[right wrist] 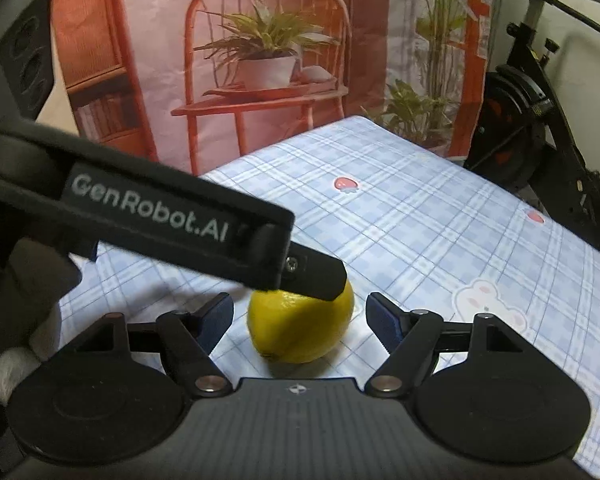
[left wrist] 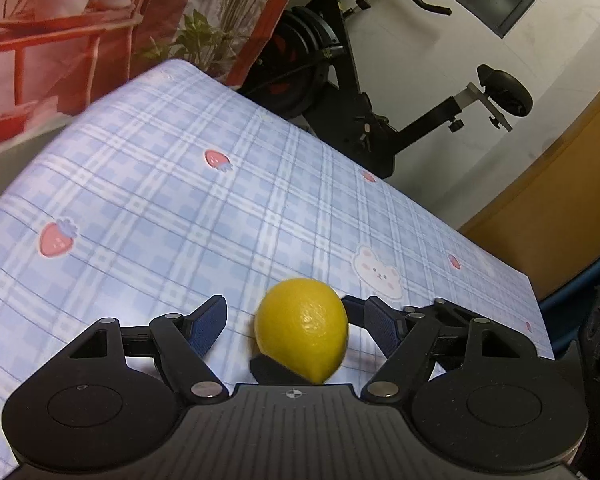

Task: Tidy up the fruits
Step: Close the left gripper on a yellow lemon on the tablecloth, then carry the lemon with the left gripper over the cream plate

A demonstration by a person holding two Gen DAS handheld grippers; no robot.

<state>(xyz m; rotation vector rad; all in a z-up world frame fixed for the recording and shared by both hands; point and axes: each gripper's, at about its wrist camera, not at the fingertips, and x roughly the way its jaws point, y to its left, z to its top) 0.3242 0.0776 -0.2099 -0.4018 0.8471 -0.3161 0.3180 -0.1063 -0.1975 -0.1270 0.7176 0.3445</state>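
Since only one fruit shows, lemon [left wrist: 302,328]: it lies on its side on the blue plaid tablecloth [left wrist: 160,184], just beside the bear print [left wrist: 378,270], on the side of the print nearer both cameras.
Left gripper [left wrist: 296,308]: open; it reaches in on the lemon's side of the bear print, and its blue pads stand either side of the lemon with a strip of cloth showing at each flank, so nothing is pressed.
Right gripper [right wrist: 300,300]: open as well; it comes in across the left one, also from the side away from the bear print, with a clear gap between each pad and the rind.
Crossing: in the right wrist view one left finger [right wrist: 320,280] lies across the top of the lemon; whether it touches the rind I cannot tell.
Weight and stiffness: likely light for its bulk and firm, so a moderate squeeze should hold it without bruising.
Surface: pebbled, slightly waxy rind, probably with fair grip on the ridged pads, though the curve may let it squirt out under an off-centre pinch.
Rolling: rounded and tapered to a nub, so a nudge from one finger would probably send it wobbling towards the bear print.
Where to hold: across the widest middle, pads on opposite flanks, not on the pointed ends.
Risk: two grippers crowd one fruit; only one should close.
Destination: no bowl or basket is in view.
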